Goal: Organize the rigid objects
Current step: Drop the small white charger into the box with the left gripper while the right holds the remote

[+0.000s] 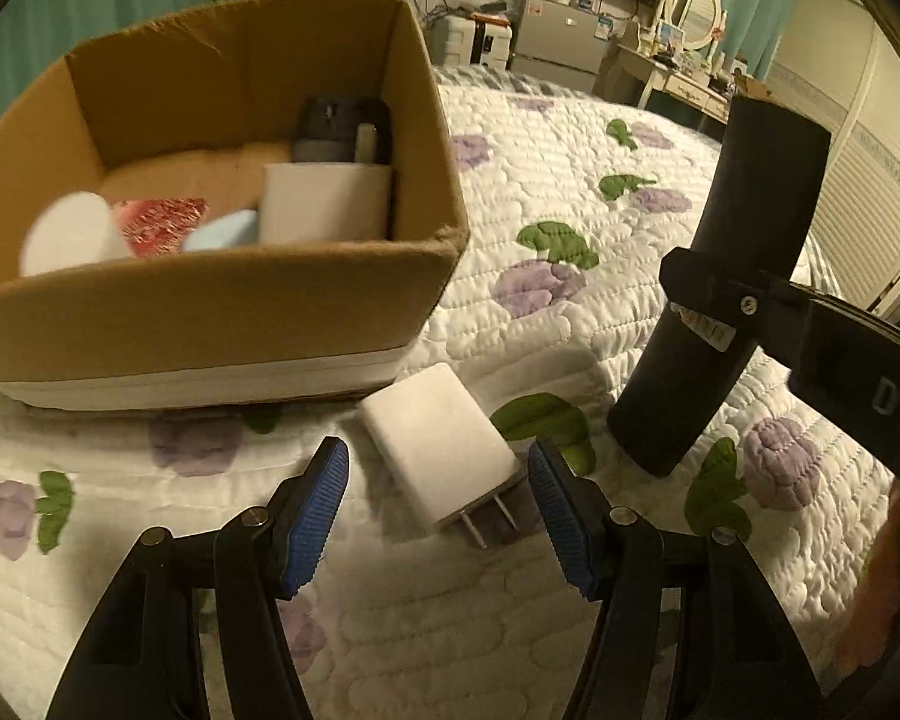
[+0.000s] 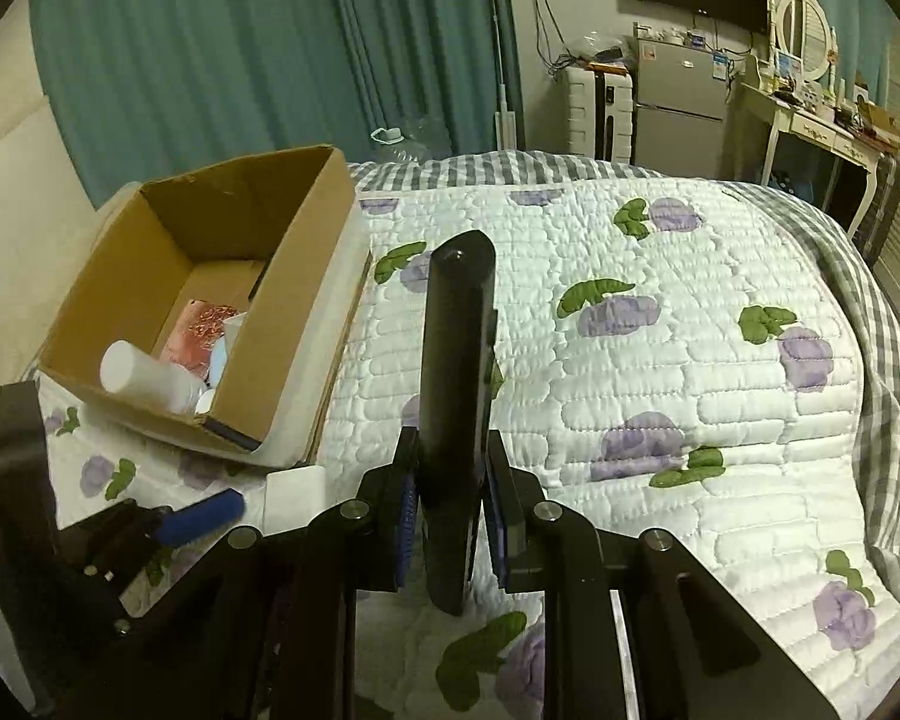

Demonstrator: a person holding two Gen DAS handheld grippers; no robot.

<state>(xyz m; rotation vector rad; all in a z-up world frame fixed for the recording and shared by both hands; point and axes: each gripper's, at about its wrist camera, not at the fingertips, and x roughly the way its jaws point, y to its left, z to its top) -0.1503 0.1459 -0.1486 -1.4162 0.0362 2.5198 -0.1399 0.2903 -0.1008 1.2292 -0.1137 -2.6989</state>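
Observation:
A white plug-in charger (image 1: 441, 453) lies on the quilt, prongs toward me, between the blue pads of my open left gripper (image 1: 438, 498). My right gripper (image 2: 448, 483) is shut on a long black bar-shaped device (image 2: 456, 384), held above the quilt; it also shows in the left wrist view (image 1: 732, 276). The cardboard box (image 1: 222, 306) stands just behind the charger. It holds a white bottle (image 1: 69, 234), a red packet (image 1: 159, 225), a white box (image 1: 327, 201) and a dark object (image 1: 342, 126). In the right wrist view the box (image 2: 306, 306) sits at the left.
The flowered quilt (image 2: 660, 372) covers the bed. Teal curtains (image 2: 240, 48) hang behind the box. A fridge (image 2: 678, 102), a TV and a dressing table (image 2: 810, 108) stand past the bed's far end.

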